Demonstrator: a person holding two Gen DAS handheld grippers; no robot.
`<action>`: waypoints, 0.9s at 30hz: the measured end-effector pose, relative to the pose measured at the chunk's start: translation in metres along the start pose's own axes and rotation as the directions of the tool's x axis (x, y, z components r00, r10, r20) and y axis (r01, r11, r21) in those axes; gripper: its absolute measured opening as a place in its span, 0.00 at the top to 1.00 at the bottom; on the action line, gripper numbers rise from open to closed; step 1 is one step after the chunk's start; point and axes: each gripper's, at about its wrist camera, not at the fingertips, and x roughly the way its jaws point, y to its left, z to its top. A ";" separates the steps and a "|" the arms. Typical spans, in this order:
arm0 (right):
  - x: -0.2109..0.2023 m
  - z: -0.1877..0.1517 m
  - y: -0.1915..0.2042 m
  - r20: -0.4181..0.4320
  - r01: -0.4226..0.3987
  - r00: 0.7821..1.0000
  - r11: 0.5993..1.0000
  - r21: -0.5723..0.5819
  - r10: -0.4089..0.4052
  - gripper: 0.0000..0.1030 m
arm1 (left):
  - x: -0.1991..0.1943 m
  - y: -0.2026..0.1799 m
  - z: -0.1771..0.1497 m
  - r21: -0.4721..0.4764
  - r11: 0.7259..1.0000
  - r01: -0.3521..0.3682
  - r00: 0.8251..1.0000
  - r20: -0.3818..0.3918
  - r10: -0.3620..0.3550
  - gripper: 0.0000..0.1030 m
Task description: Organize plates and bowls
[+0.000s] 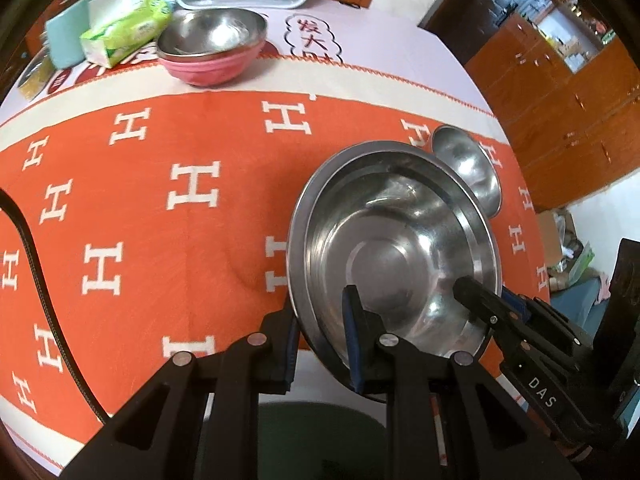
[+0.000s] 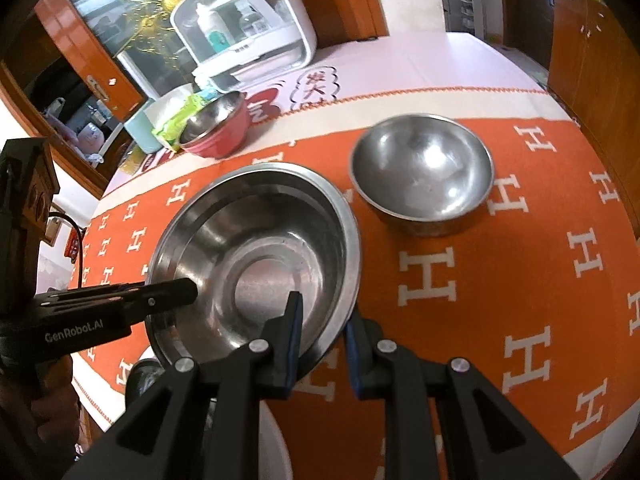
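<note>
A large steel bowl nested in another steel dish sits on the orange cloth; it also shows in the right wrist view. My left gripper is shut on its near left rim, one finger inside, one outside. My right gripper is shut on its near right rim the same way; its finger shows in the left wrist view. A smaller steel bowl stands just behind to the right, also in the left wrist view. A steel bowl stacked in a pink bowl stands far back.
The table carries an orange cloth with white H marks. At the back are a green tissue pack, a pale green box and a white appliance. A black cable lies at the left. Wooden cabinets stand right.
</note>
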 end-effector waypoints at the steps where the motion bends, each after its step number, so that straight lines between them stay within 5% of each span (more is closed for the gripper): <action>1: -0.003 0.000 0.003 0.007 -0.006 1.000 1.000 -0.009 0.006 0.81 | -0.004 0.002 -0.003 -0.005 1.000 0.000 1.000 0.010 0.000 0.82; 27: -0.041 -0.051 0.123 0.044 -0.134 0.988 0.954 -0.269 0.151 0.81 | -0.107 0.078 -0.111 -0.222 0.974 -0.039 0.974 0.208 0.086 0.82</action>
